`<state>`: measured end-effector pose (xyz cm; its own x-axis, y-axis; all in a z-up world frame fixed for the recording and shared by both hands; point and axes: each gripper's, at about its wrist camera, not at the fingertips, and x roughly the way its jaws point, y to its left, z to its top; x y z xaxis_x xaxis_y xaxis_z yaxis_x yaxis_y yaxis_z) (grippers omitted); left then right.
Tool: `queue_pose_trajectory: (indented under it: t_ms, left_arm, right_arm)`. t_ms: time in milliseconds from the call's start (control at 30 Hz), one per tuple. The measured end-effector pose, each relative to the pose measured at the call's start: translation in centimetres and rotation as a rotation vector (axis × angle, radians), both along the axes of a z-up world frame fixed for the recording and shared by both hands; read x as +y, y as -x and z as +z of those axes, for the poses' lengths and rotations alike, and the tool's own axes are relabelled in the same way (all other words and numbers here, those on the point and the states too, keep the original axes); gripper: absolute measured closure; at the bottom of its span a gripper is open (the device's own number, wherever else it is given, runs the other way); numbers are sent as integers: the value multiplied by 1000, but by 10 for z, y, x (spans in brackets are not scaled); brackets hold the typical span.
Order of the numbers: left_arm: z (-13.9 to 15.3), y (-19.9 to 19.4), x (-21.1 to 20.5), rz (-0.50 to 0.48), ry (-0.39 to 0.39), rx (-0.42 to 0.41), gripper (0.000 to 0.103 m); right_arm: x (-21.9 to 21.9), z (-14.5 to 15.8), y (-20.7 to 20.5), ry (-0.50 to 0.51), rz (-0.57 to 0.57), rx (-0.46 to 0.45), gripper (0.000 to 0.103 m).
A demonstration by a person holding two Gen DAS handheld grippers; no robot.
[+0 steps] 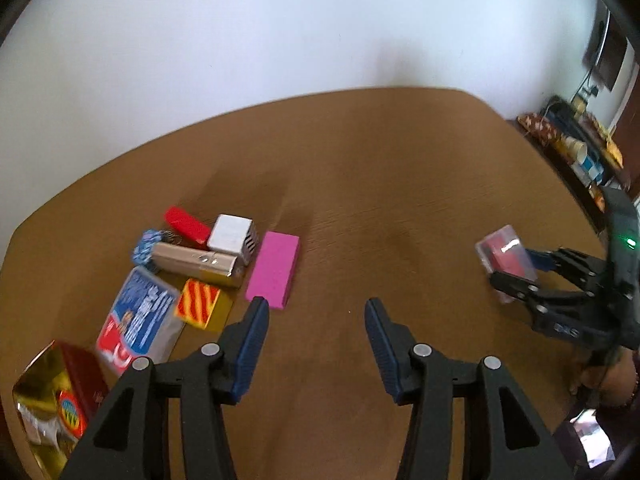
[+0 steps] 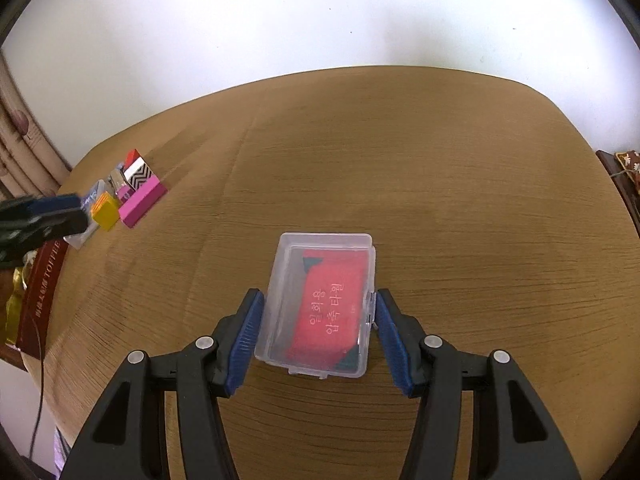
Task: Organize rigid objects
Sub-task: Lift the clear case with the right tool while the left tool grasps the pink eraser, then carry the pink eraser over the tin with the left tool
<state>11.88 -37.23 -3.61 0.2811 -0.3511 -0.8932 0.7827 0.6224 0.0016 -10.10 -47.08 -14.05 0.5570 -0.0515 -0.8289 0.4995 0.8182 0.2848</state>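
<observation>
The right gripper (image 2: 318, 320) has its blue pads on either side of a clear plastic case (image 2: 320, 304) with a red packet inside, the left pad against its wall and the right pad at the small latch on its edge, so the fingers are closed onto the case. Whether the case rests on the brown table (image 2: 460, 184) or sits just above it, I cannot tell. From the left wrist view that same case (image 1: 505, 255) appears far to the right, pinched between the dark fingers, well apart from everything else. The left gripper (image 1: 316, 312) hangs wide open over bare wood with nothing between its pads. Just beyond its left fingertip lies a pink block (image 1: 274, 274), and beside that a tight cluster: a white cube (image 1: 232, 236), a red block (image 1: 187, 224), a beige bar (image 1: 196, 262), a yellow and red striped box (image 1: 200, 306), and a blue card box (image 1: 140, 316). A gold and red tin (image 1: 56, 392) sits at the near left edge.
</observation>
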Motion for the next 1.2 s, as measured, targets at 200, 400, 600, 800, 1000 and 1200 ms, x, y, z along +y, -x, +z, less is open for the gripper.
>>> queue_pose_trajectory:
  t_ms: [200, 400, 600, 800, 1000, 1200]
  left_arm:
    - [-22, -20, -13, -13, -66, 4, 52]
    - [-44, -42, -22, 5, -124, 27, 52]
    - [-59, -60, -26, 49, -112, 92, 52]
    - [-54, -50, -22, 117, -84, 69, 73]
    - [-16, 8, 11, 174, 42, 65, 73]
    - [44, 55, 98, 312, 158, 22, 73]
  right_arm:
    - [0, -2, 2, -2, 13, -32, 50]
    - [-4, -3, 6, -28, 11, -54, 50]
    - [-4, -3, 6, -21, 14, -57, 49]
    - [-1, -3, 9, -2, 16, -53, 49]
    - [0, -4, 10, -17, 14, -62, 49]
    - [3, -4, 9, 6, 23, -43, 50]
